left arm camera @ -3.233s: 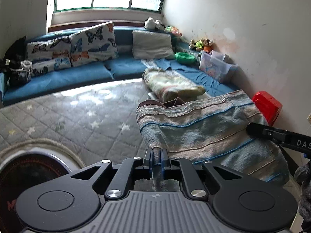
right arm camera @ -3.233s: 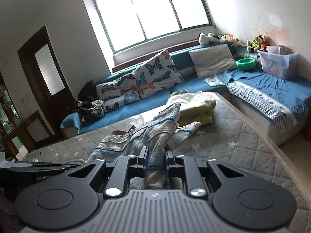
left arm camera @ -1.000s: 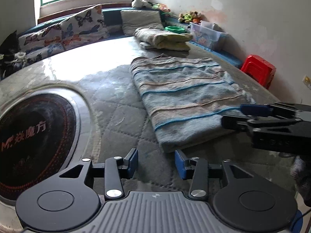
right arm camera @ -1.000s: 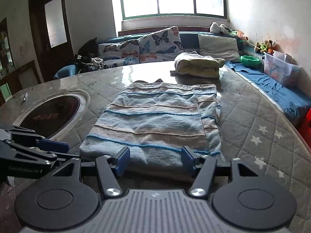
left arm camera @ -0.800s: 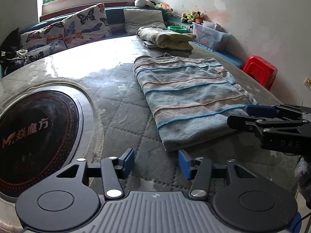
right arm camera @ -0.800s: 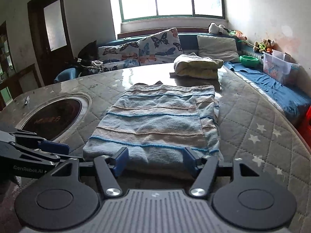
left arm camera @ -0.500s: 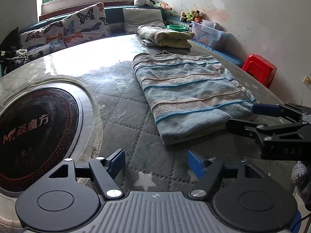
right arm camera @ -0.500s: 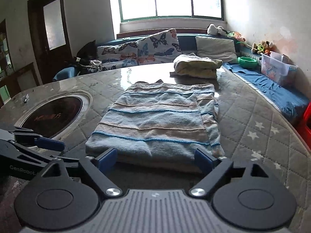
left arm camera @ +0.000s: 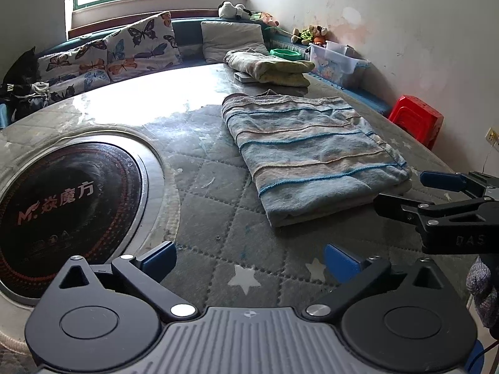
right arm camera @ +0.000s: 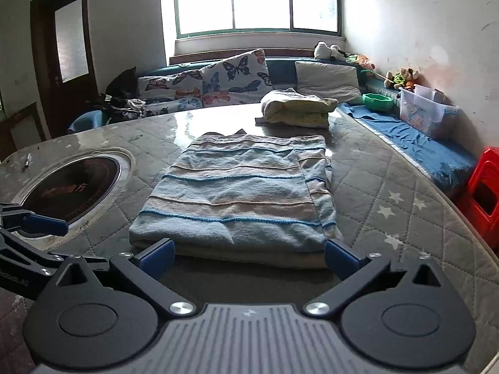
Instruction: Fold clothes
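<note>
A blue and beige striped garment (left arm camera: 308, 152) lies folded flat on the grey quilted table (left arm camera: 218, 193); it also shows in the right wrist view (right arm camera: 237, 190). My left gripper (left arm camera: 249, 257) is open and empty, above the table near the garment's near left corner. My right gripper (right arm camera: 249, 254) is open and empty, just short of the garment's near edge. The right gripper also shows at the right of the left wrist view (left arm camera: 414, 193), and the left gripper at the left of the right wrist view (right arm camera: 34, 221).
A round black cooktop (left arm camera: 62, 199) is set into the table at the left. Another folded yellowish garment (right arm camera: 299, 109) lies at the table's far side. A blue sofa with butterfly cushions (right arm camera: 218, 84) runs behind. A red stool (right arm camera: 483, 193) stands at the right.
Both grippers let go of the striped garment, which now lies folded on the table. They opened wider and drew back a little from its near edge.
</note>
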{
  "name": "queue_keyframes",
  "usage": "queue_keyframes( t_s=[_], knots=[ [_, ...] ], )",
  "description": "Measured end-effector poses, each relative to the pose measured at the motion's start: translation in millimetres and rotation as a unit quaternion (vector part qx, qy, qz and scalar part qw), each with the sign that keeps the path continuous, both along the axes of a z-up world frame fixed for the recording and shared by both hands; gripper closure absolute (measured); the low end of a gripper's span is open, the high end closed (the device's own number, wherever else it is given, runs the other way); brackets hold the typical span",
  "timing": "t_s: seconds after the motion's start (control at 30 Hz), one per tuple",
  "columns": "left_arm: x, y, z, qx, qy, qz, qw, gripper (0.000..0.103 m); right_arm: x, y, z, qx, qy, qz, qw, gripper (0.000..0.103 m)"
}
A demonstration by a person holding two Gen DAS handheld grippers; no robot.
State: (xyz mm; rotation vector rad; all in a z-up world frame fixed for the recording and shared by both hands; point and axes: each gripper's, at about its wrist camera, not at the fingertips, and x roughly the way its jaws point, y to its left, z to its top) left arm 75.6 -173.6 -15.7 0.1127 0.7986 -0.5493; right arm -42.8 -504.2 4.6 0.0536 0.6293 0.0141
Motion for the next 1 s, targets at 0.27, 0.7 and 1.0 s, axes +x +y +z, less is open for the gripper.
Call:
queue_keyframes(
  t_s=[0.27,0.7,1.0],
  knots=[
    [-5,7,1,-0.006,0.003,0.007,1.0000,0.000,-7,3,1,-0.004,-0.005,-0.023,1.000,0.000],
    [-21,12,5,-0.009,-0.006,0.007,0.9999,0.000,-20,11,3,0.003,-0.008,-0.044,0.999,0.000],
    [-32,15,7,-0.003,-0.011,0.004,0.9999,0.000,-31,17,5,0.009,-0.011,-0.052,0.999,0.000]
  ],
)
